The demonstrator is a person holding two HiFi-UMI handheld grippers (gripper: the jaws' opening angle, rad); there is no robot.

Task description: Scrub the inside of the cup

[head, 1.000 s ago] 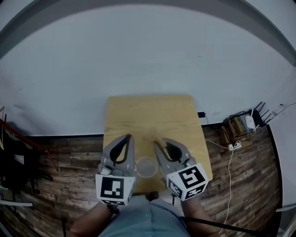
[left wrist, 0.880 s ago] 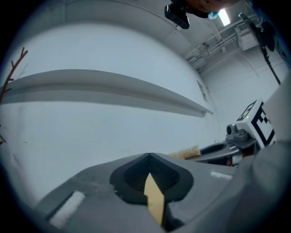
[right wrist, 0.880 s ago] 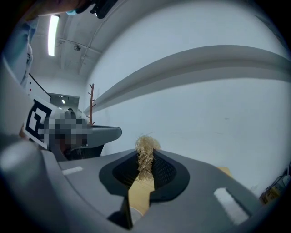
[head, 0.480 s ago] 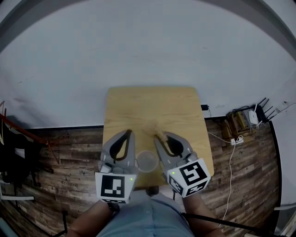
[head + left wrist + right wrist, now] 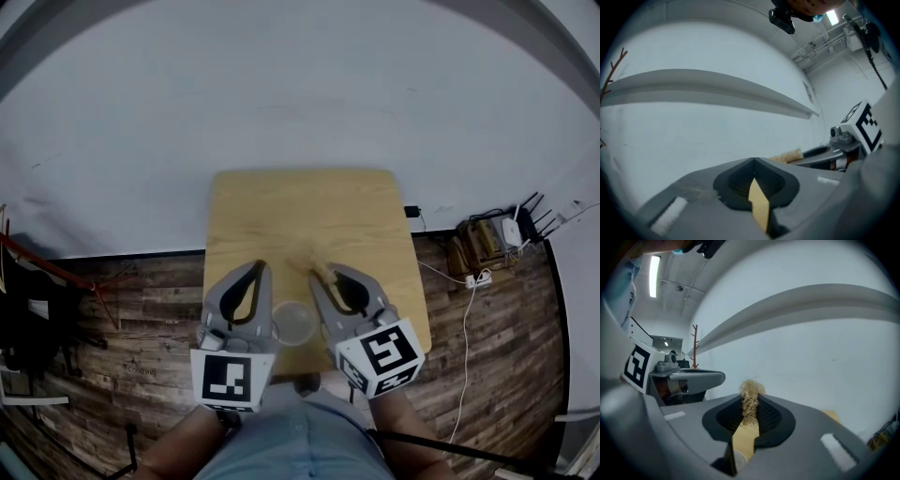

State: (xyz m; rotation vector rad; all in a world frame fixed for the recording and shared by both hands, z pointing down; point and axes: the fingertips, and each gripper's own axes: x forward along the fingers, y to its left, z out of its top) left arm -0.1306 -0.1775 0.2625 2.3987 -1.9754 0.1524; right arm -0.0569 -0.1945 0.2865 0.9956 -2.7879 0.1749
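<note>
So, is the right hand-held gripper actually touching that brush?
Touching. The right gripper view shows the right hand-held gripper with its jaws closed on the brush by its wooden handle, the bristles poking out past the tips.

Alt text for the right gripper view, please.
Grey jaws of the right gripper are closed on a wooden-handled brush with straw-coloured bristles, the tuft poking past the tips. The left gripper shows at left, with a plain white wall behind.
</note>
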